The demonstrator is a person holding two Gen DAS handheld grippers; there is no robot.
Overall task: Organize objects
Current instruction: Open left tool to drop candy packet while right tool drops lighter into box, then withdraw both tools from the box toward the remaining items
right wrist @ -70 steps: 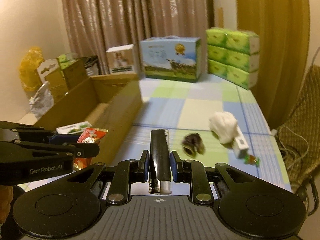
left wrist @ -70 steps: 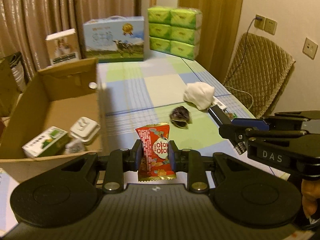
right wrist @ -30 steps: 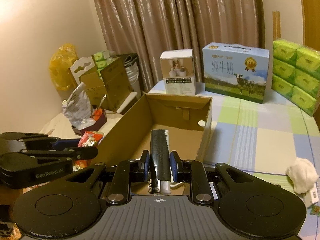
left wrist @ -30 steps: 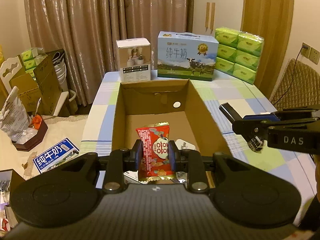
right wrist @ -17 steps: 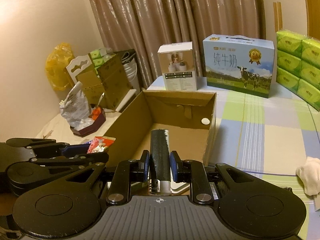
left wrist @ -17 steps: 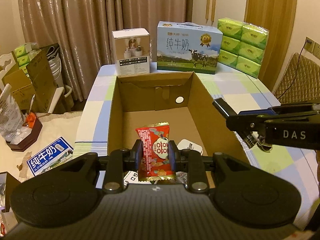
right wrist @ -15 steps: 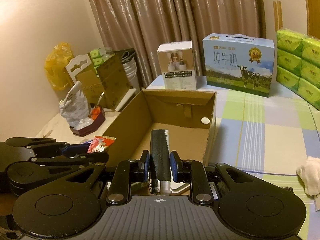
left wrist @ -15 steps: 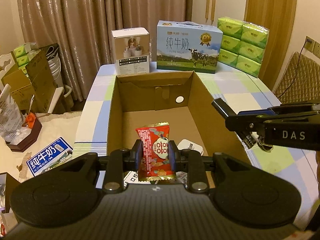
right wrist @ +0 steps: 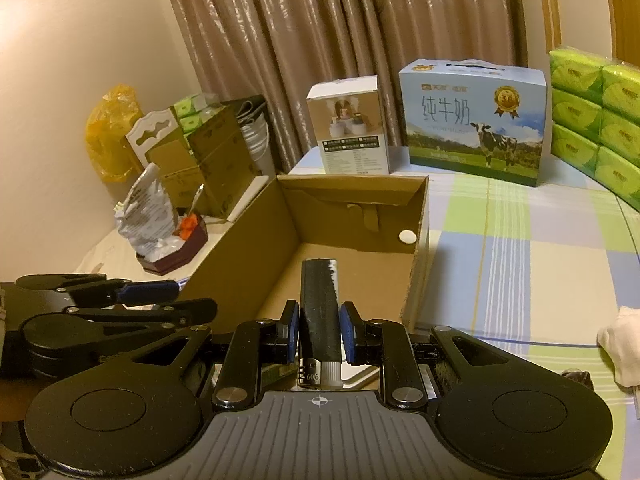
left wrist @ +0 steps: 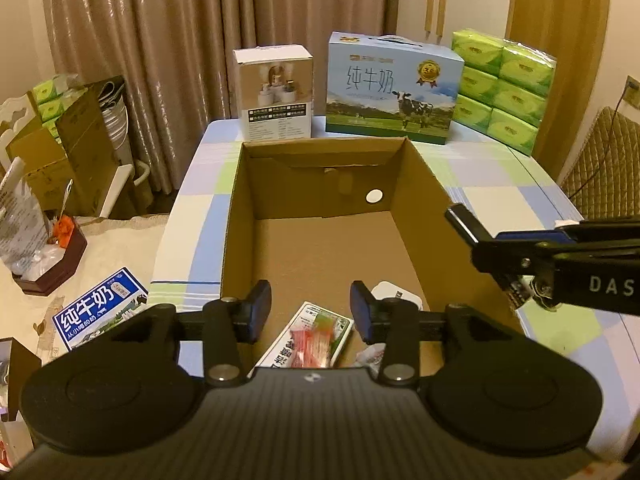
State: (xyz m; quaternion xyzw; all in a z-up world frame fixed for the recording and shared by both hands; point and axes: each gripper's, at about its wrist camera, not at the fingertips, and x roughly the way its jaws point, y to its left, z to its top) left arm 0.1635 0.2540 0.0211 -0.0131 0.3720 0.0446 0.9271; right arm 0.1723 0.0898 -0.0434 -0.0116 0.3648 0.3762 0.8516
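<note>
Both views are dim and carry a warm, yellowish indoor cast. The light seems to come from above and behind the cameras: the curtain (left wrist: 168, 52) folds catch soft vertical sheen, and a pale glow spreads over the wall (right wrist: 60, 60) at the left of the right wrist view. The inside of the cardboard box (left wrist: 320, 240) is shaded along its near walls, with gentle, unsharp shadows. Fisheye distortion bends straight lines toward the edges and leaves dark vignetted corners. Fine grain shows in the dark areas. The red snack packet (left wrist: 316, 336) low in the left wrist view looks smeared, while the printed milk carton (left wrist: 390, 88) stays fairly legible.
</note>
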